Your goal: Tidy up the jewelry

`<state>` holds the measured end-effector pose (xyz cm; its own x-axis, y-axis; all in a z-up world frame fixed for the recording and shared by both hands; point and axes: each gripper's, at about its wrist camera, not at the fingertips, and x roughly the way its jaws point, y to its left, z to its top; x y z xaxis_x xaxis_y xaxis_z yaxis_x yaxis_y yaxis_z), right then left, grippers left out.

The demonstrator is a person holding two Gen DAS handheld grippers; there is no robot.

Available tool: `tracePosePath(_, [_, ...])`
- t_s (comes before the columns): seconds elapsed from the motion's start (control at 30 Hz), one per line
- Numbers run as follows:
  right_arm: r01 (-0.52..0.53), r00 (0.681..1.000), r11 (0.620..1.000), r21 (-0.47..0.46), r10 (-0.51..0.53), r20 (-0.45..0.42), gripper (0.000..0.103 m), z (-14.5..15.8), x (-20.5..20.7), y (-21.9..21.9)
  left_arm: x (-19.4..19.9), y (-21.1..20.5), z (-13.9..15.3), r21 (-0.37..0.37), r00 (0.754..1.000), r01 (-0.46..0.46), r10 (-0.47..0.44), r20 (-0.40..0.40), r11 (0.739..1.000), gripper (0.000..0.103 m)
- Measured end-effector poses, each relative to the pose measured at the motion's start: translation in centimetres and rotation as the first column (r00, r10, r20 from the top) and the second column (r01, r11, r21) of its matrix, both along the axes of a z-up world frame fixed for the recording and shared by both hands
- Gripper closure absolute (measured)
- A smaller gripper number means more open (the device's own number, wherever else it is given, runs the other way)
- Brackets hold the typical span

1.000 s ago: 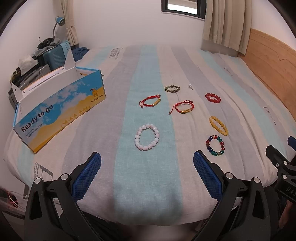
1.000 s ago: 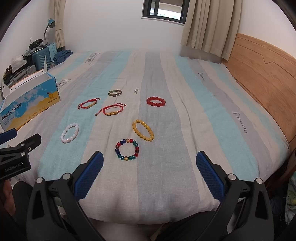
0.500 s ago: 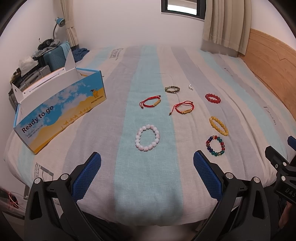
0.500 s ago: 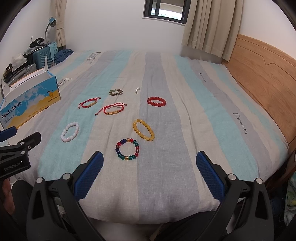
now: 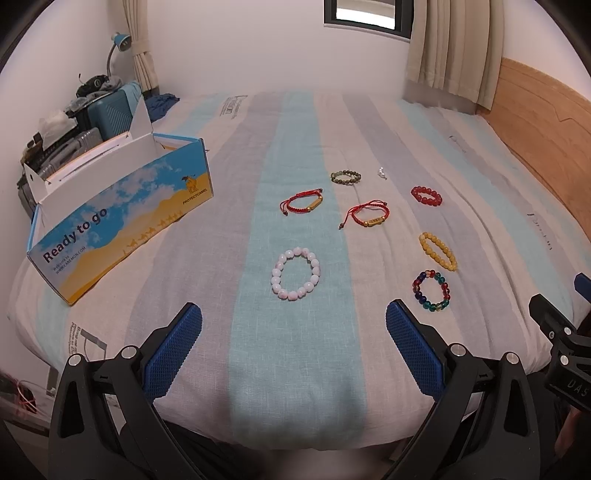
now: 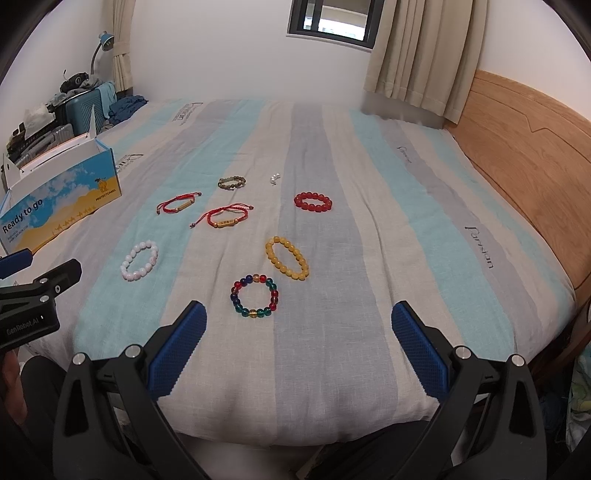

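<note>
Several bracelets lie spread on the striped bed. Nearest my left gripper, which is open and holds nothing, is a white bead bracelet. Just beyond my right gripper, also open with nothing in it, lies a multicoloured bead bracelet, and past that a yellow bead bracelet. Farther off are a red bead bracelet, two red cord bracelets, an olive bead bracelet and a small white piece. An opened blue-and-yellow cardboard box stands at the left of the bed.
A wooden headboard runs along the right side. Suitcases and clutter stand beyond the bed's left edge, with a blue lamp above. Curtains and a window are at the far wall. Both grippers hover over the near bed edge.
Both cameras have drifted slightly; the bracelets and the box lie where they were. Both grippers stay open.
</note>
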<state>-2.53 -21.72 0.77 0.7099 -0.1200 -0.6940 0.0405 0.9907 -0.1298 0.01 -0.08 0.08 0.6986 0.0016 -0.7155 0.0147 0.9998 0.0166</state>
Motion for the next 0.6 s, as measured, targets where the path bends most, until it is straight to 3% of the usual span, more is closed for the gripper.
tracePosePath(0.3, [-0.058, 0.998, 0.998, 0.009, 0.058, -0.015, 0.007, -0.2, 1.2, -0.4, 2.2, 0.2, -1.2, -0.032, 0.995, 0.072, -0.074, -0.062, 0.997, 0.006])
tracePosePath(0.6, [-0.183, 0.973, 0.982, 0.041, 0.187, -0.132, 0.007, -2.8, 6.2, -0.6, 6.8, 0.7, -3.8, -0.056, 0.98, 0.156, -0.162, -0.119, 0.986, 0.006])
